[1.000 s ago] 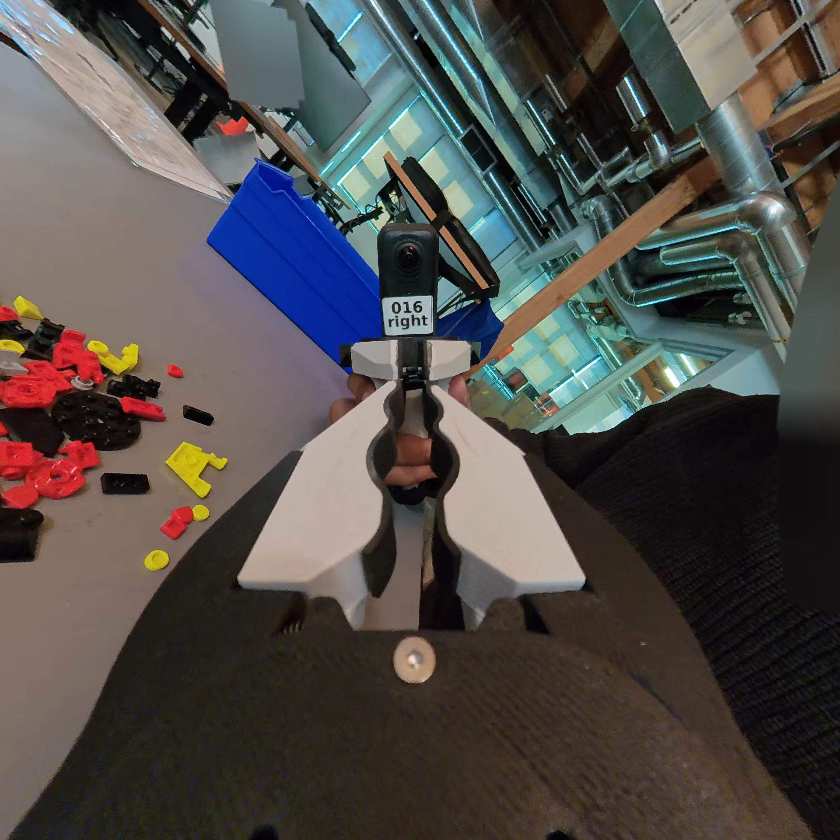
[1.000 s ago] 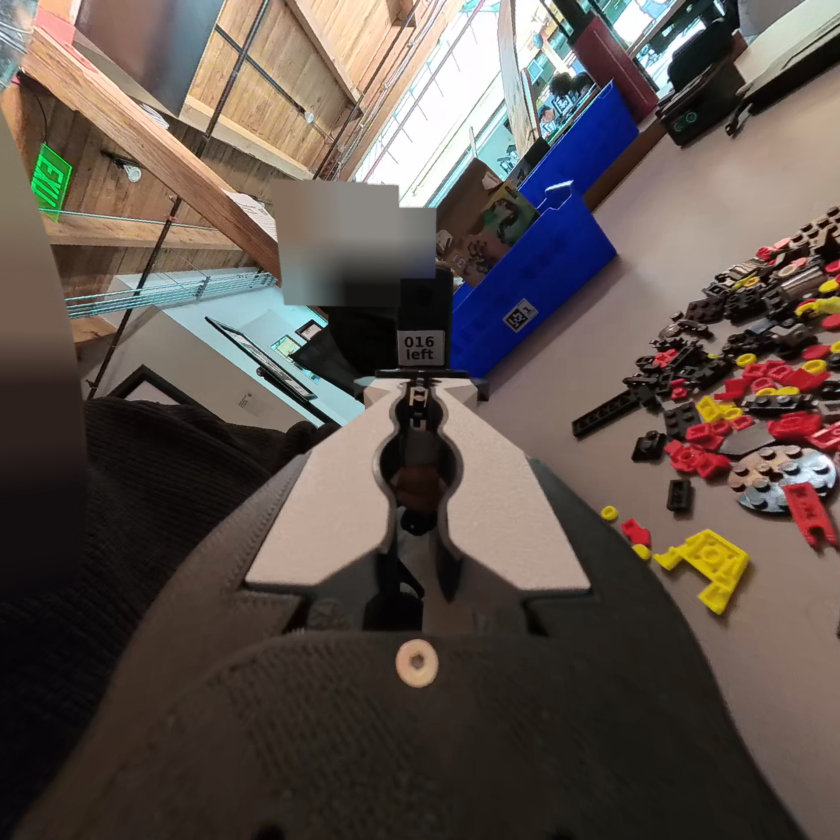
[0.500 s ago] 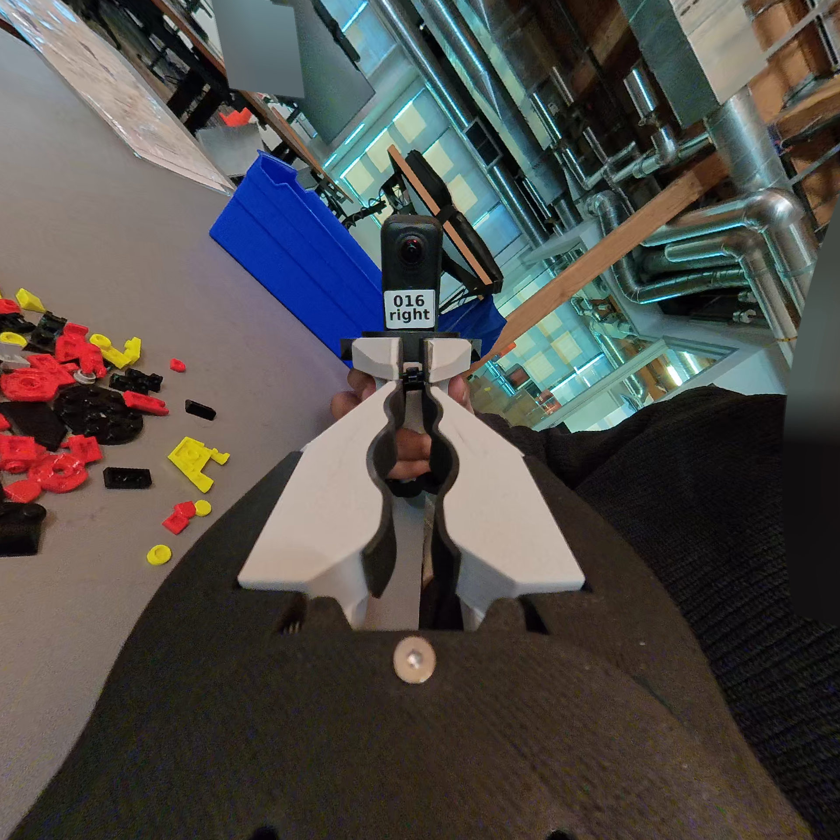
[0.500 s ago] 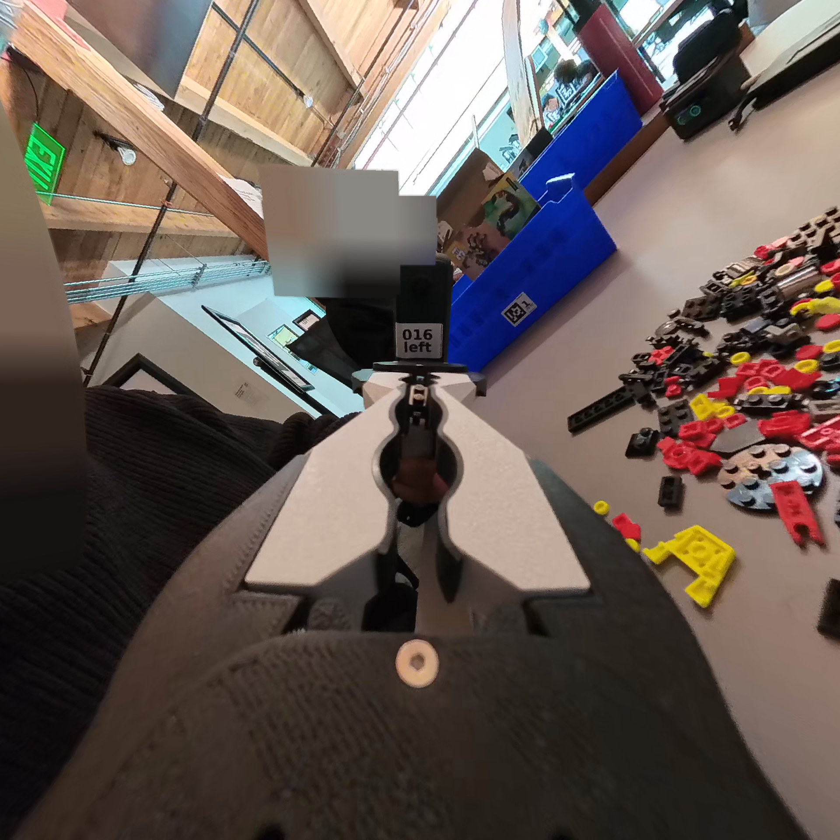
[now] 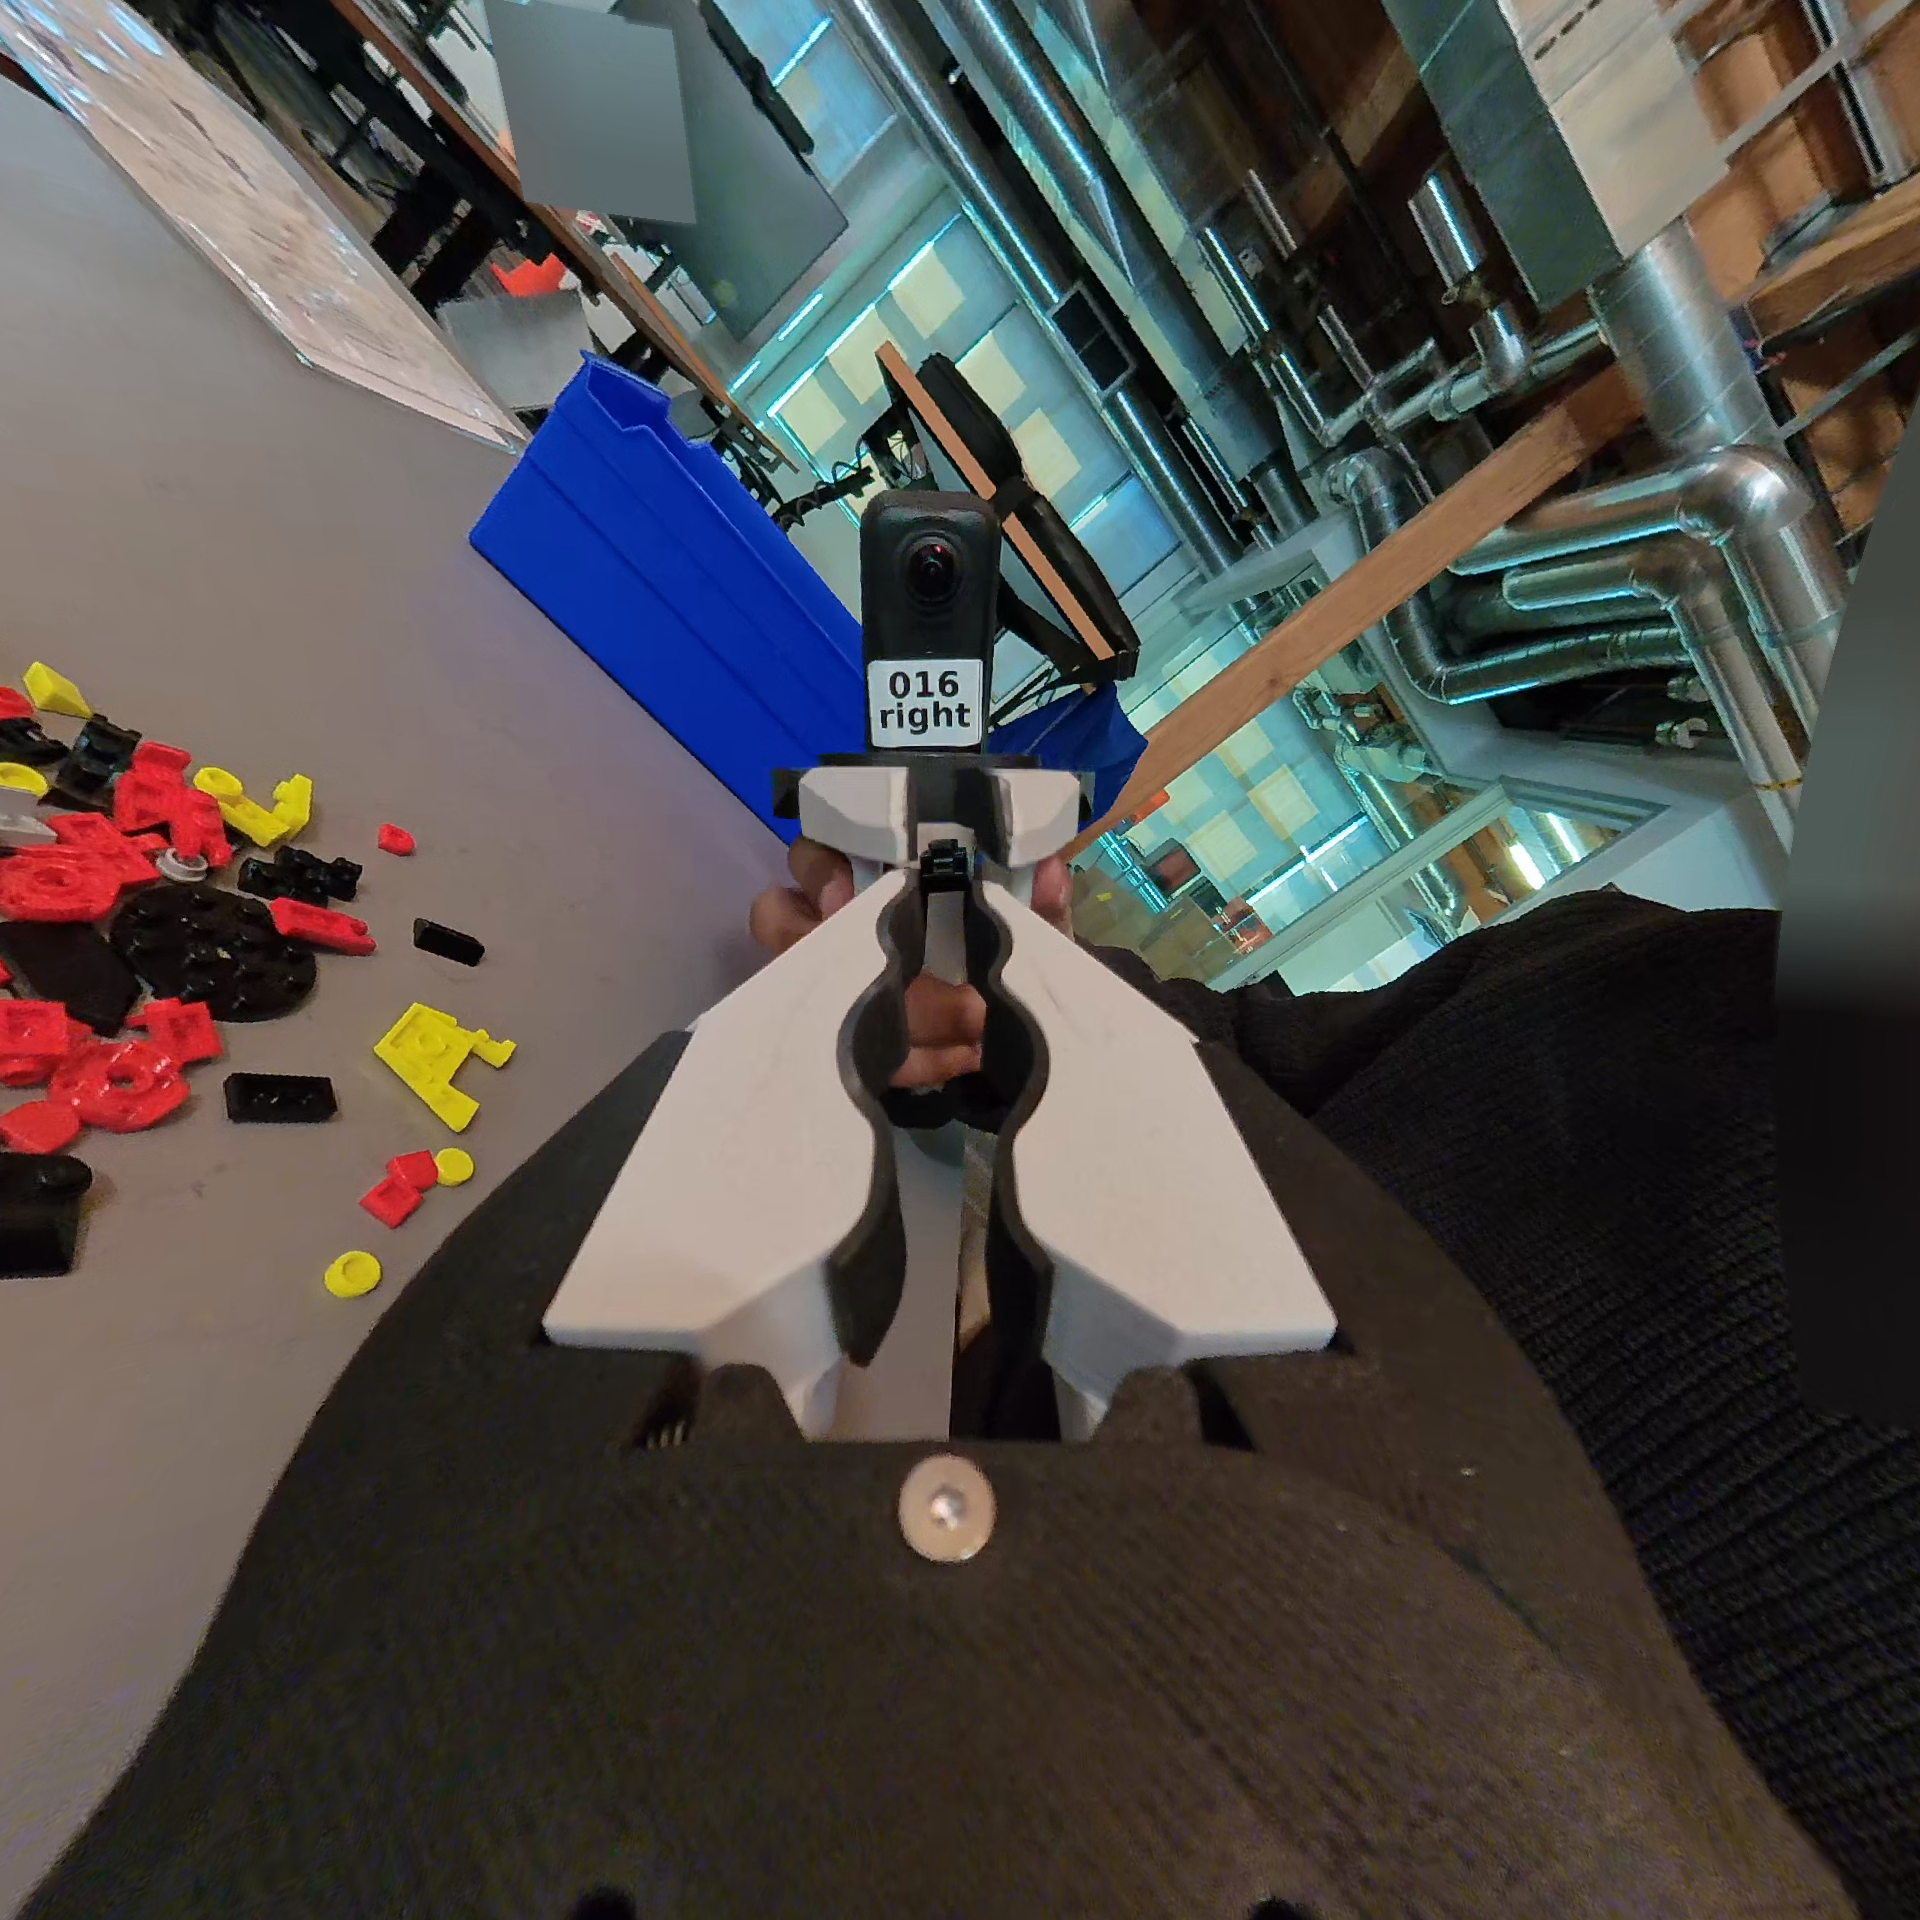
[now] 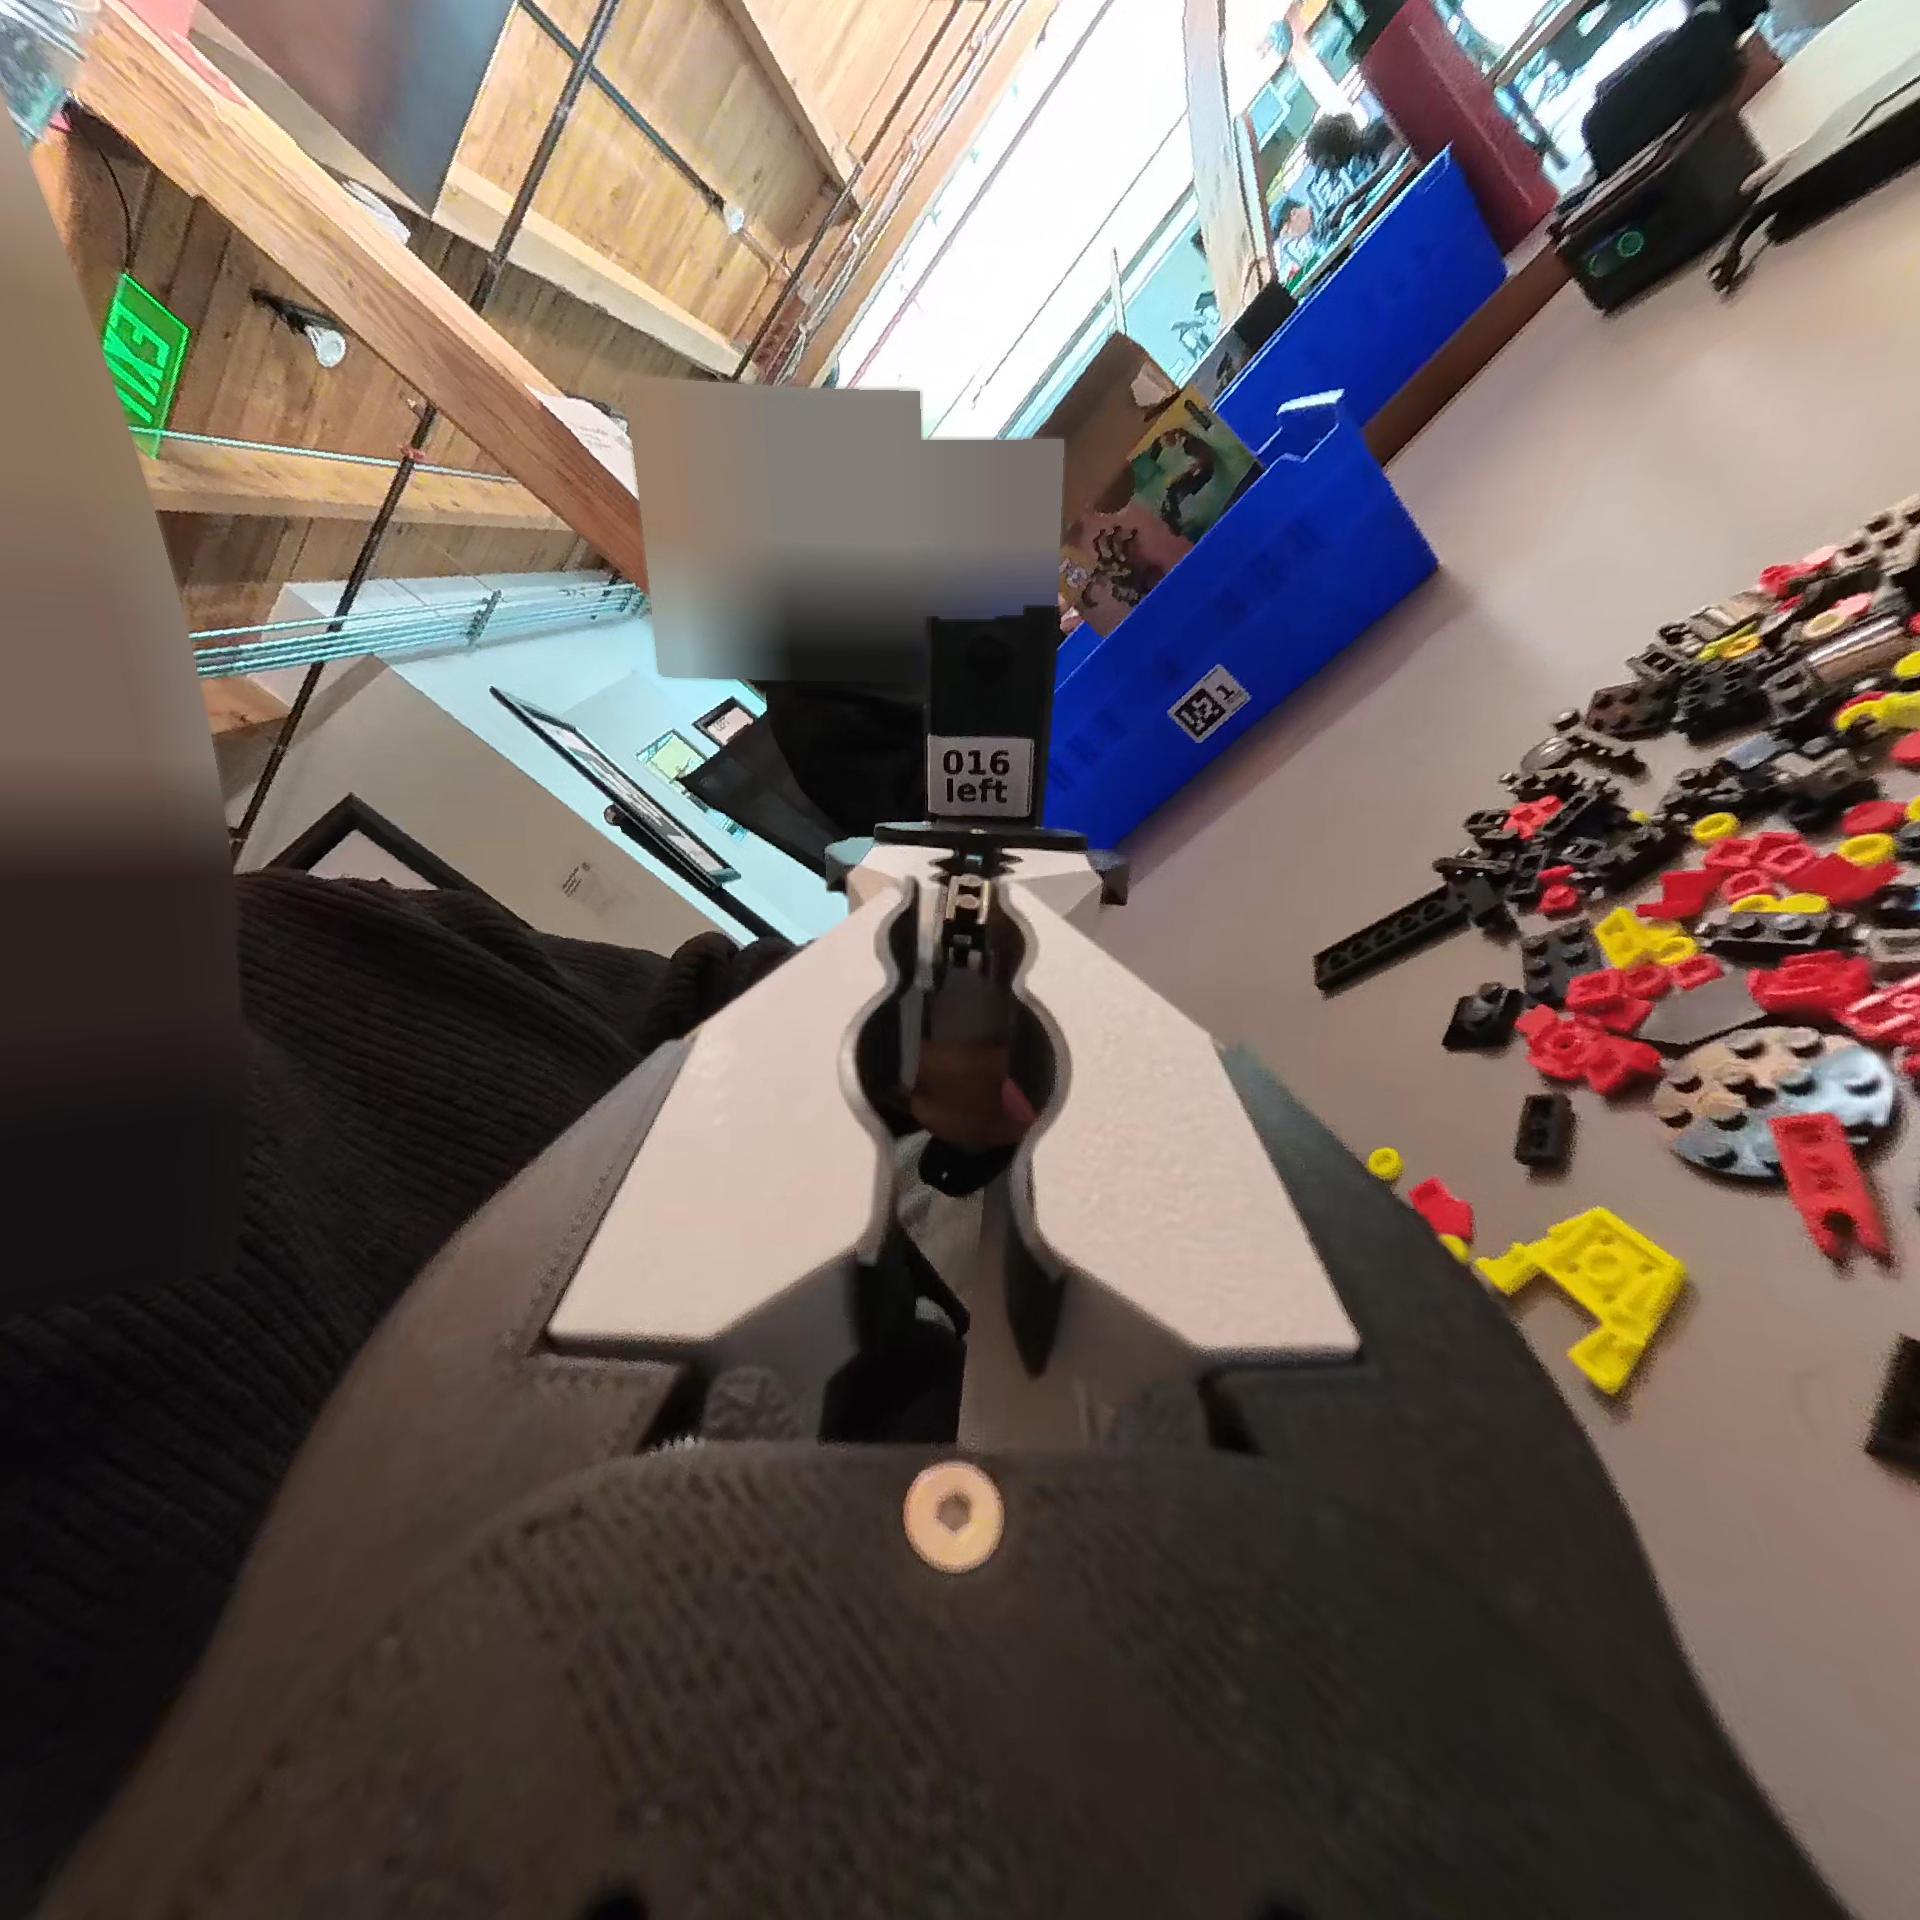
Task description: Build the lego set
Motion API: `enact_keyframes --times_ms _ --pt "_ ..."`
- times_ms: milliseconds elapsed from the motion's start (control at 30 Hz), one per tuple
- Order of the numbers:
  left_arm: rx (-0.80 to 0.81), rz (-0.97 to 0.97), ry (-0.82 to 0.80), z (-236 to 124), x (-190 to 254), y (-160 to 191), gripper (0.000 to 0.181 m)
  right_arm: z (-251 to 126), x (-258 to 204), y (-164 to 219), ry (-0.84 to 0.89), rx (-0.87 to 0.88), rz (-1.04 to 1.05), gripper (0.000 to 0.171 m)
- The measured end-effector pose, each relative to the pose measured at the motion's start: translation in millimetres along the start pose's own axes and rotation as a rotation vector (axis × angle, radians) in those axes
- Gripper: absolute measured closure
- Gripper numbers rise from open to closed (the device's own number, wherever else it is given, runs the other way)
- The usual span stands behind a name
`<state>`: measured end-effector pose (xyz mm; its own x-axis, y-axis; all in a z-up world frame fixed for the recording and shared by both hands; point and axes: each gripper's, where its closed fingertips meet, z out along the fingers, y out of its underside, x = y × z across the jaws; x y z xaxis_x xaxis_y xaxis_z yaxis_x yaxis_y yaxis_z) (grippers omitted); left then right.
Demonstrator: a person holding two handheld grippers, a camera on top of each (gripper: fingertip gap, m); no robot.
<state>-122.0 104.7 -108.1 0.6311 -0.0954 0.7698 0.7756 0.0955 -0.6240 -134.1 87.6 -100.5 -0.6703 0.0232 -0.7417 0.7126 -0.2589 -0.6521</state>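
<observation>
My two grippers are held up above the grey table, pointing at each other tip to tip. In the left wrist view my left gripper (image 5: 943, 883) is shut on a small black lego piece (image 5: 943, 860), which meets the right gripper's tips just beyond it. In the right wrist view my right gripper (image 6: 966, 888) is shut on a small black and grey lego piece (image 6: 966, 920), with the left gripper's tips (image 6: 977, 857) right behind it. How the pieces join is hidden between the fingers.
Loose red, black and yellow lego pieces (image 5: 125, 935) lie on the table (image 5: 312, 582), also in the right wrist view (image 6: 1714, 935). A yellow wedge plate (image 5: 436, 1060) (image 6: 1590, 1283) lies nearest. A blue bin (image 5: 665, 592) (image 6: 1257, 623) stands behind. A printed sheet (image 5: 260, 229) lies far back. Both grippers' tips are close together, under 4 cm apart.
Both grippers stay tip to tip and shut. They have shifted slightly together, so the table pieces sit a little differently in both views.
</observation>
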Motion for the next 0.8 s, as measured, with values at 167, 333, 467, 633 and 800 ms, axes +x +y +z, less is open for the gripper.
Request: enact_keyframes --times_ms 167,333,467,633,800 --pt "-0.004 0.004 0.001 0.5 0.6 0.6 0.179 0.7 1.1 1.3 0.010 -0.008 -0.006 0.166" --pt "0.006 0.009 0.005 -0.8 1.4 -0.7 0.176 1.3 -0.4 1.6 0.024 -0.024 -0.042 0.166" --pt "-0.008 0.036 -0.004 -0.2 1.6 0.7 0.178 0.9 -0.4 2.4 0.035 -0.041 -0.064 0.166" --pt "-0.007 0.038 -0.006 -0.3 1.4 0.6 0.178 1.2 -0.3 2.6 0.038 -0.039 -0.067 0.166" --pt "-0.021 0.071 -0.013 0.1 1.7 1.9 0.178 0.4 -1.4 0.5 0.030 -0.026 -0.069 0.163"
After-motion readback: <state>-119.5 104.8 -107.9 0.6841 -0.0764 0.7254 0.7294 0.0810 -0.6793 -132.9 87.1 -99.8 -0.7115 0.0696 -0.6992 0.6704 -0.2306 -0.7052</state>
